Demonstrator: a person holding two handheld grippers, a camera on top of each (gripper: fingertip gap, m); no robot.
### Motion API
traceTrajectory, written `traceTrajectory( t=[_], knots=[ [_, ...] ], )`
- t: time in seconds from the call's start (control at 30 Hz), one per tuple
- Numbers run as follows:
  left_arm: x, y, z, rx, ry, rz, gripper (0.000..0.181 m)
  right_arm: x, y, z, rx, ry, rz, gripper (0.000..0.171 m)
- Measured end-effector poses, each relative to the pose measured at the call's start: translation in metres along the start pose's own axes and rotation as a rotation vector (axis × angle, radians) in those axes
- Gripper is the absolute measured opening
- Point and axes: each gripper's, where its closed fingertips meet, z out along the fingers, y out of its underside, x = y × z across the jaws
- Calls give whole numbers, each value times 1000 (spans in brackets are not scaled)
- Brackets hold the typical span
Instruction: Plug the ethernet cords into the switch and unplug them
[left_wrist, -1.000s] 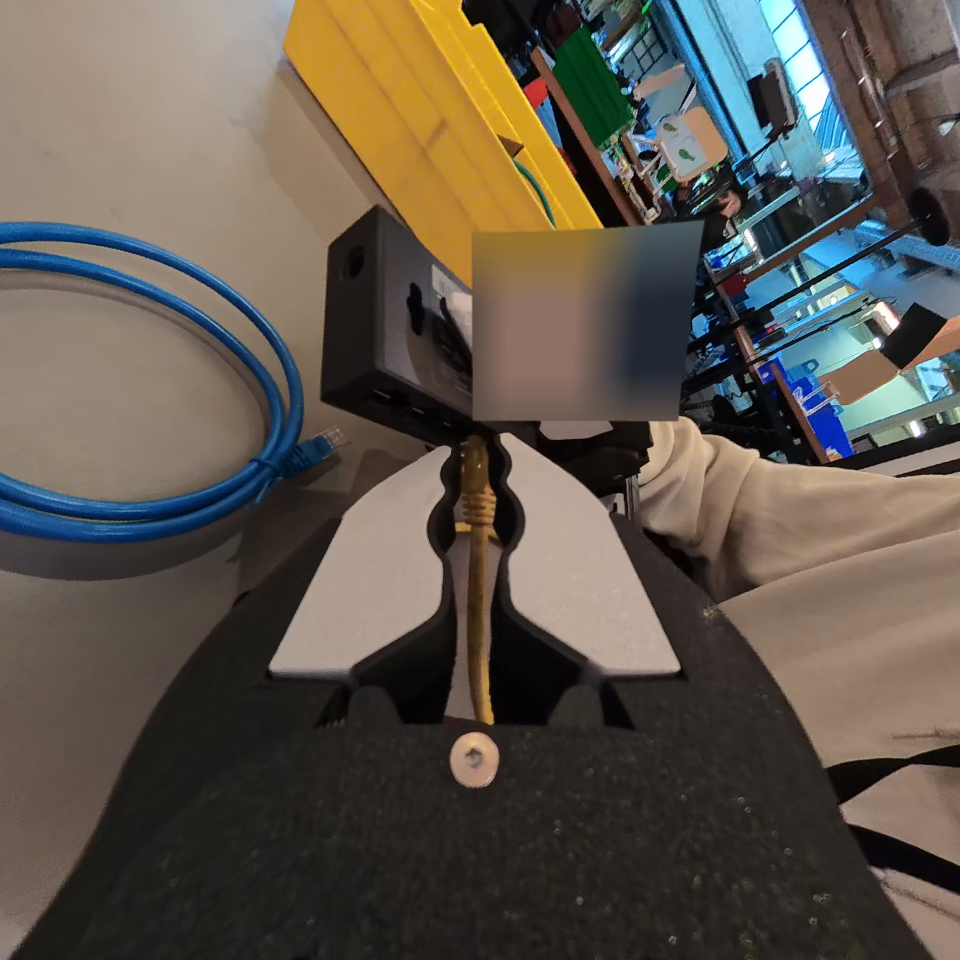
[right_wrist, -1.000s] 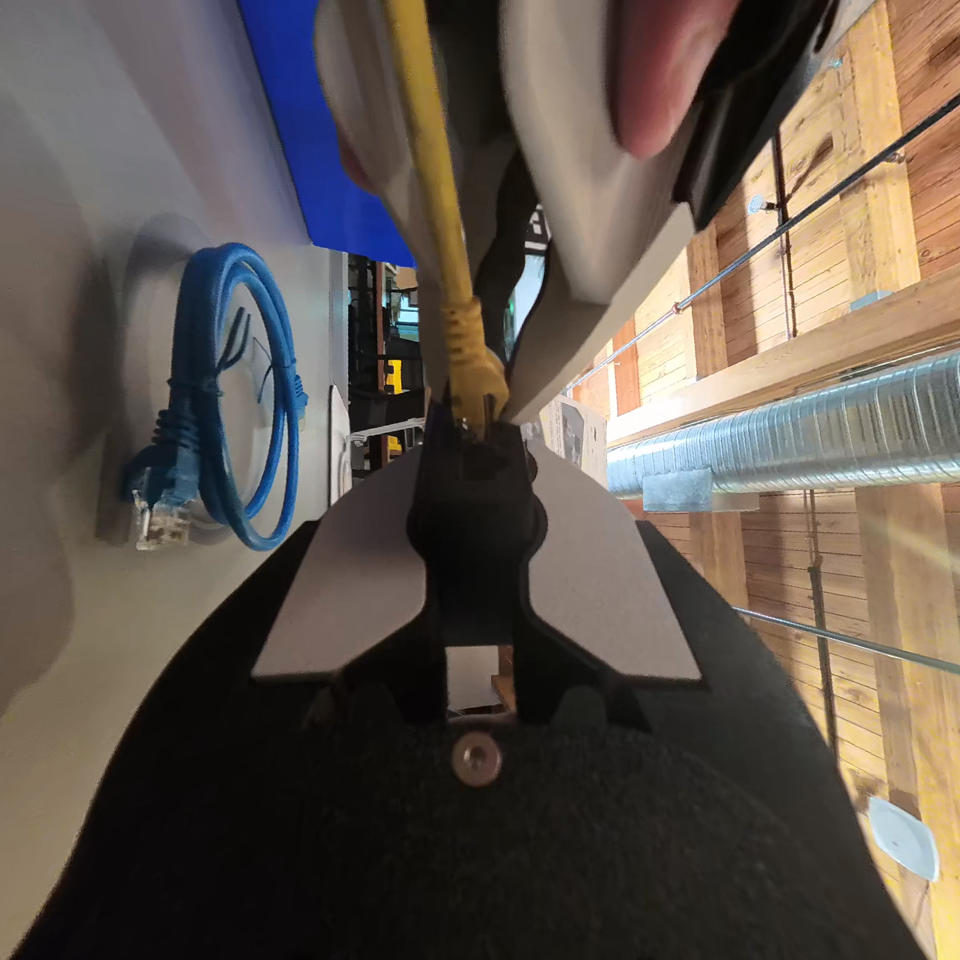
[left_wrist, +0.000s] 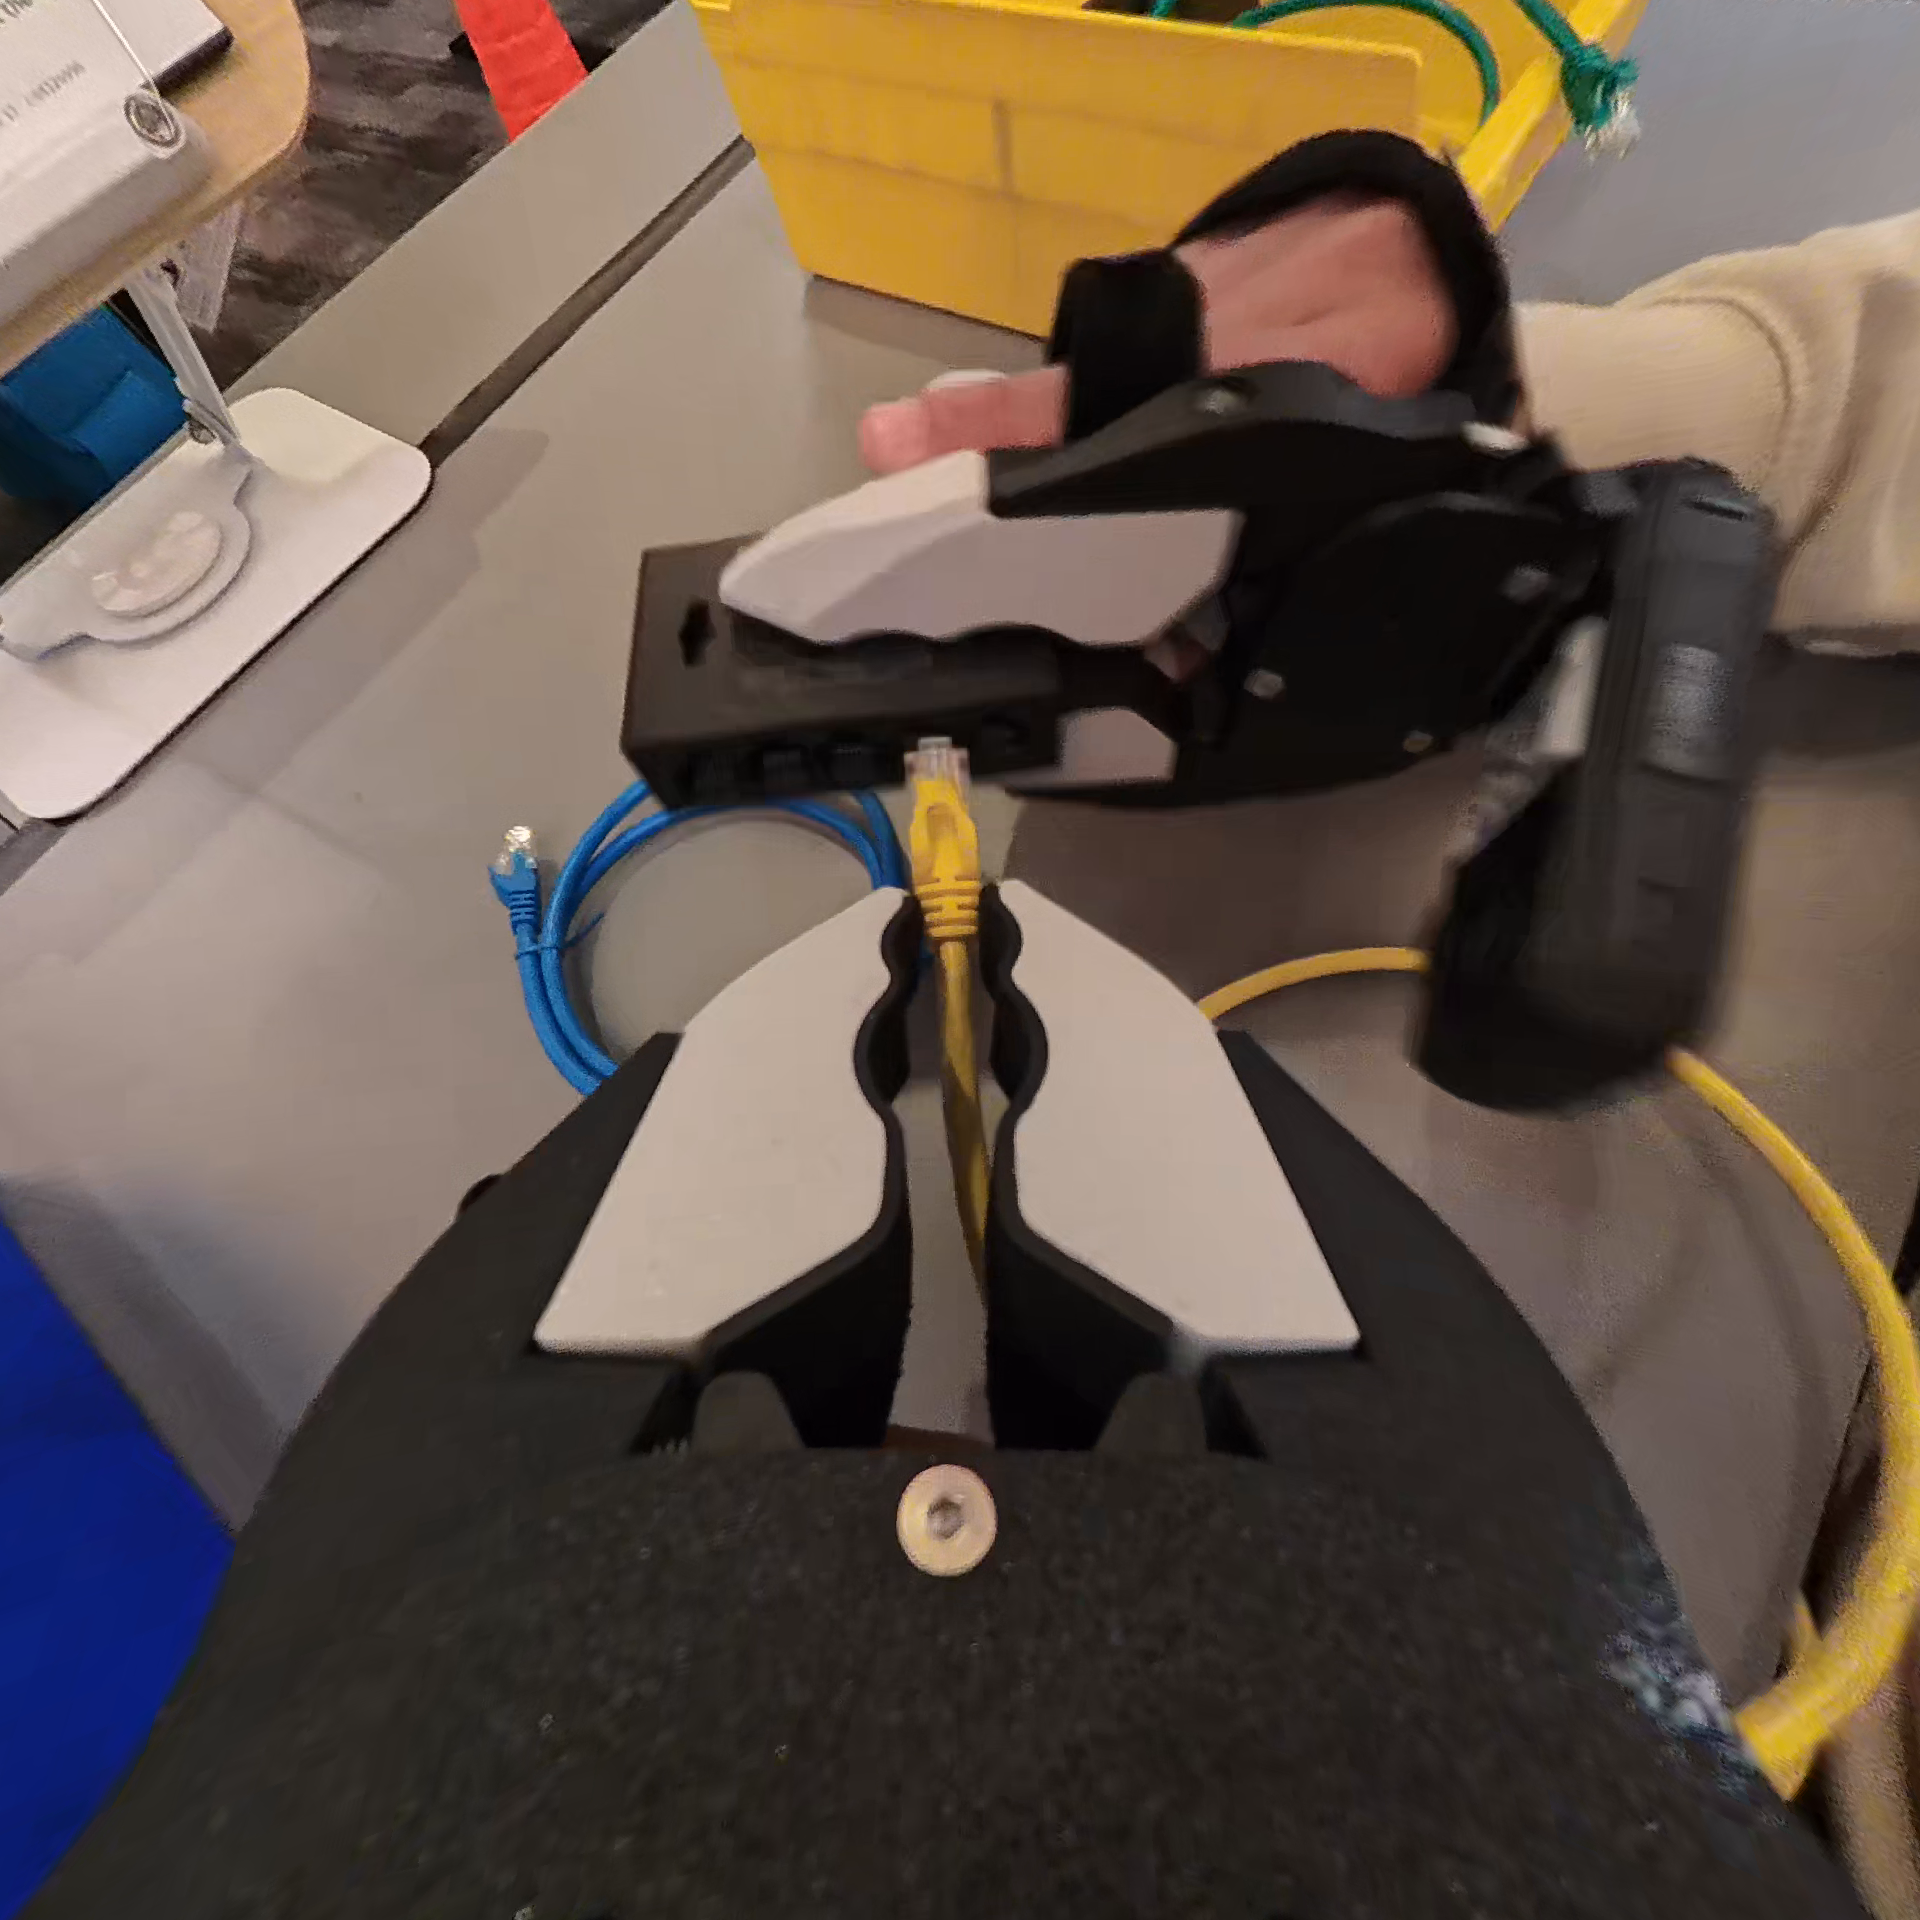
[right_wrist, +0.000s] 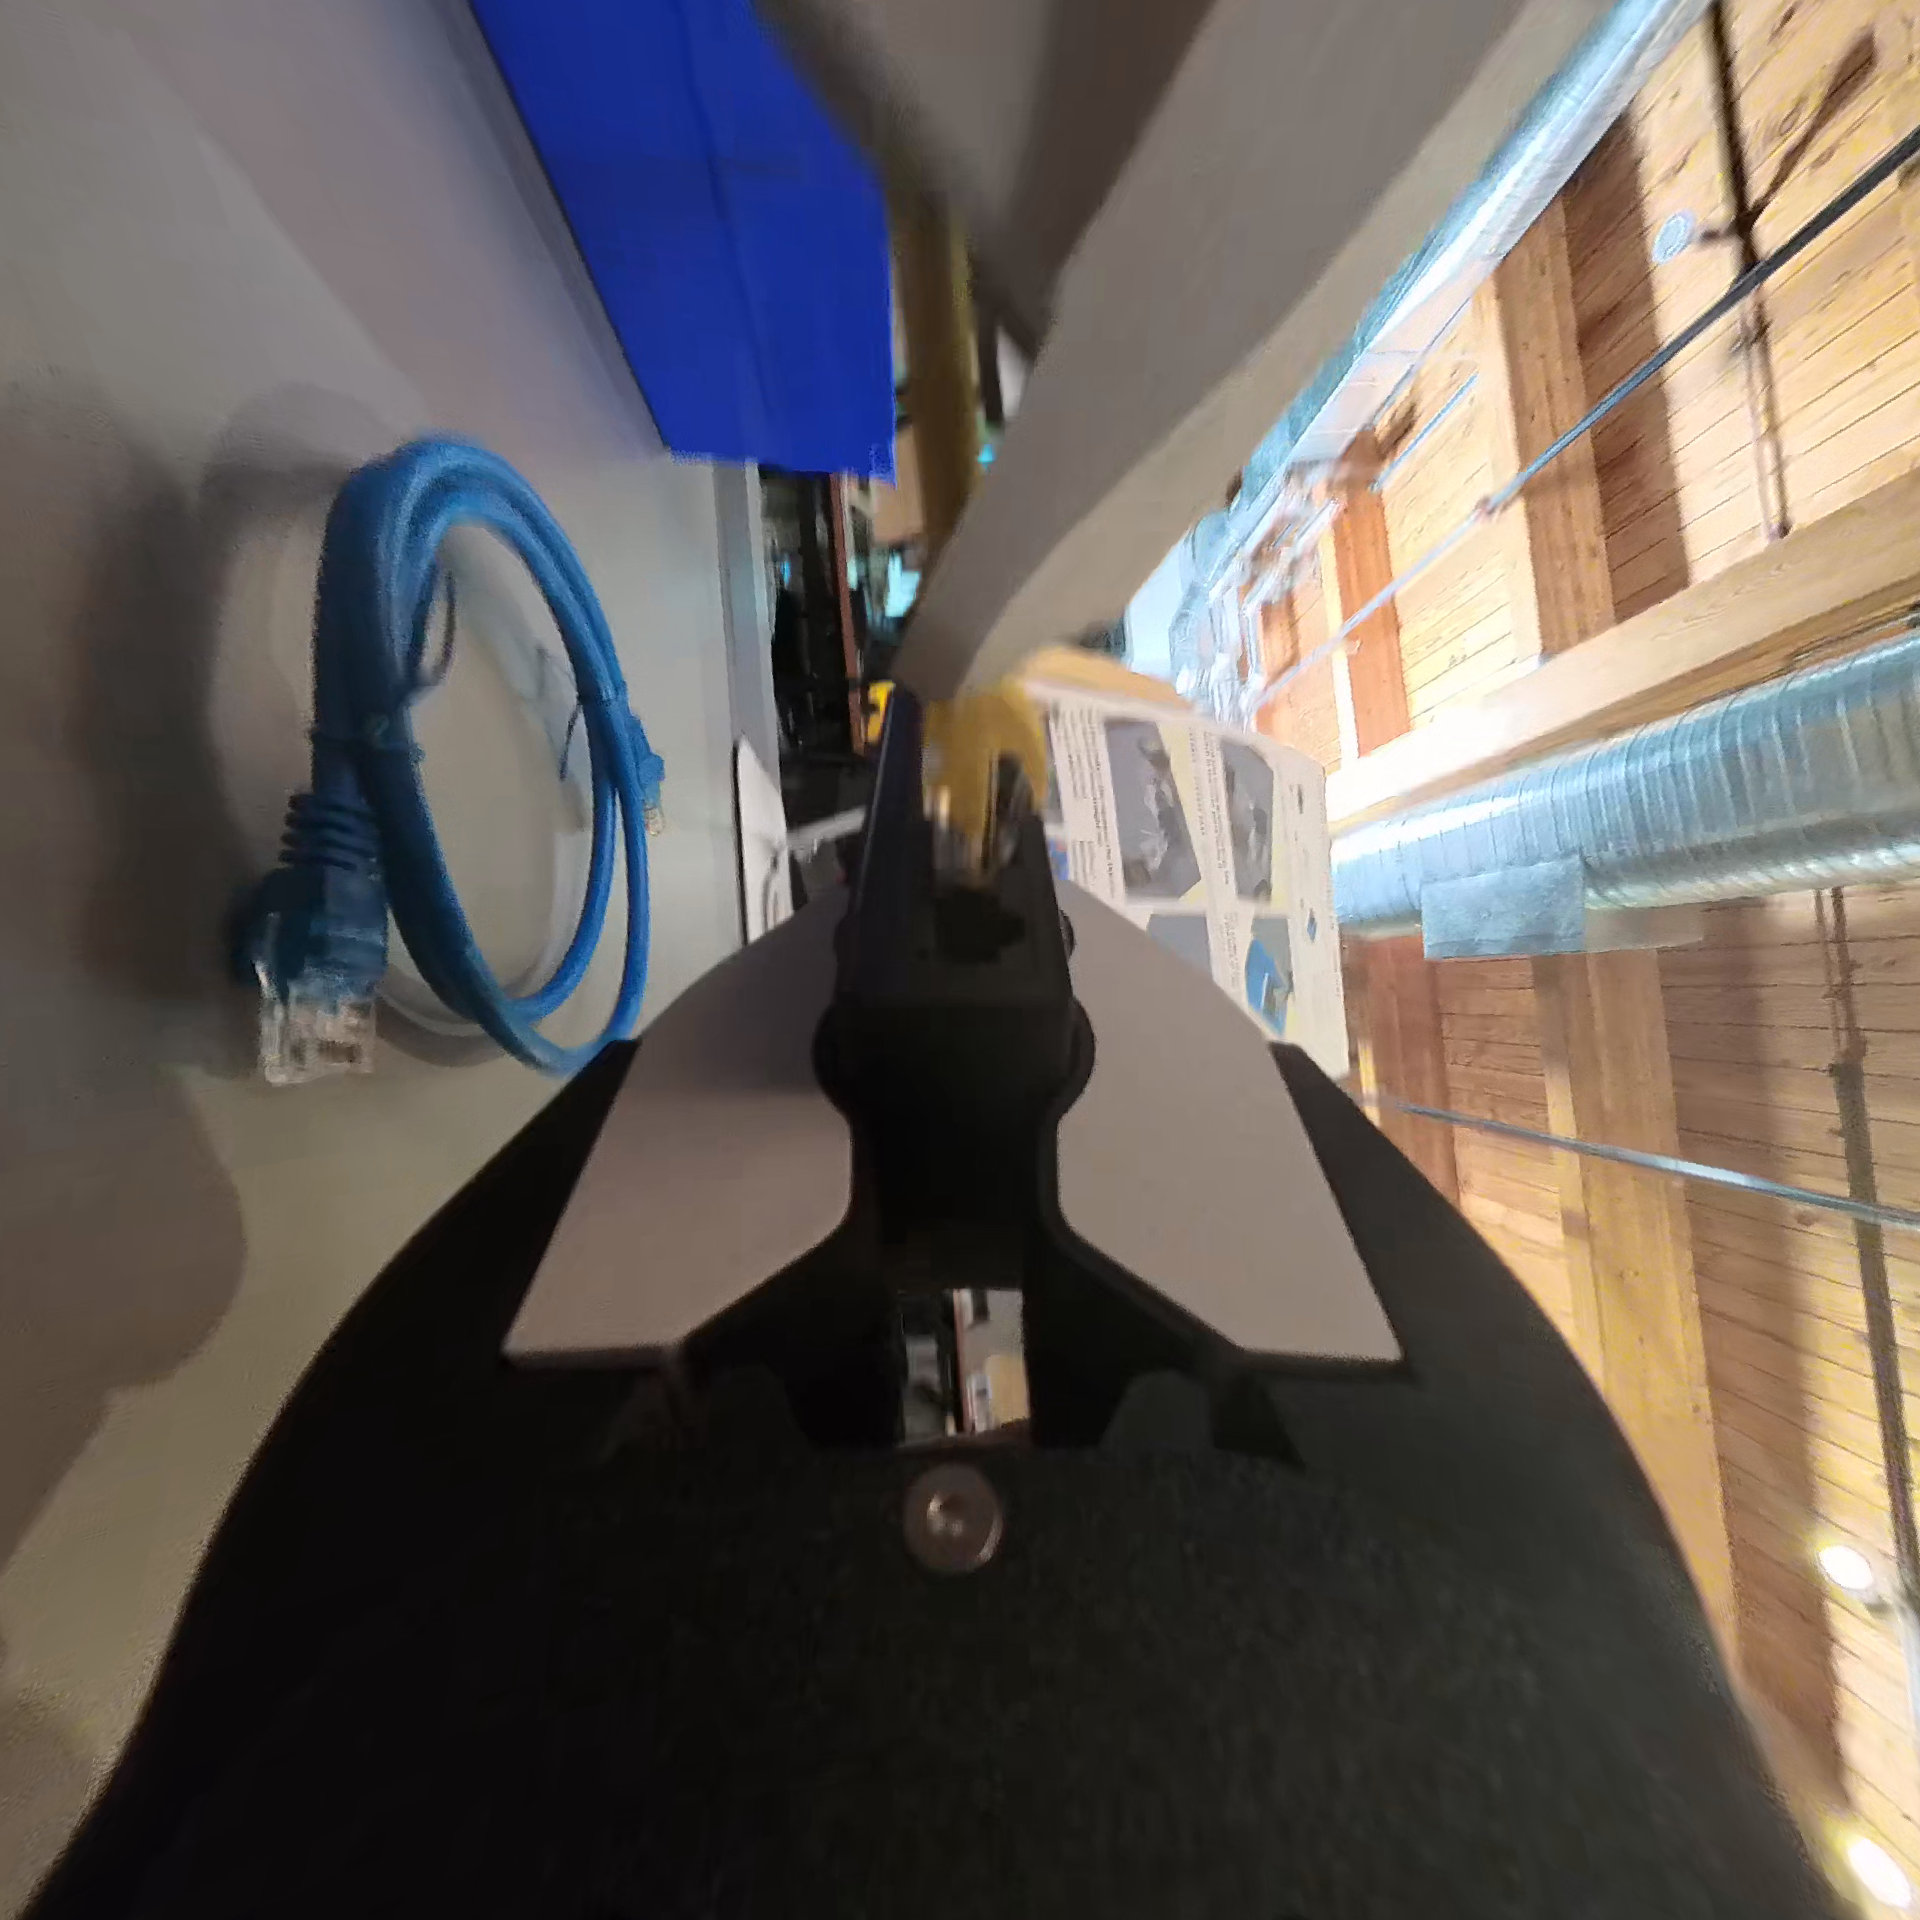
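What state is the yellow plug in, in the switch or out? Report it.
Out. In the left wrist view the yellow plug has its clear tip showing just short of the switch ports, held by the left gripper.

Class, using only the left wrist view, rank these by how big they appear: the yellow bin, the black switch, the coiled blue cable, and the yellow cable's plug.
1. yellow bin, though cut off by the frame
2. black switch and coiled blue cable: look alike, both partly hidden, so unranked
3. yellow cable's plug, smallest
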Motion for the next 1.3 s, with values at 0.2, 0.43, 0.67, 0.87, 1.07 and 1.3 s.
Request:
traceTrajectory(
  t=[0.2, 0.43, 0.67, 0.87, 1.07, 1.3],
  knots=[
    [-16, 10, -18, -25, -59, -1, 11, 7, 31, 5, -97, 7, 81, 30],
    [-56, 25, -21, -48, -173, -12, 11, 10, 46, 5, -124, 2, 94, 30],
    [-5, 41, -6, -79, 220, -91, 15, 7, 49, 5, -115, -28, 154, 30],
    [7, 39, -14, -43, 290, -48, 34, 4, 45, 4, -98, -49, 181, 30],
    [-2, 62, -20, -63, 171, -91, 28, 5, 45, 3, -91, -53, 204, 30],
    [3, 84, -36, -49, 65, -145, 20, 8, 34, 0, -60, -119, 300, 30]
  ],
)
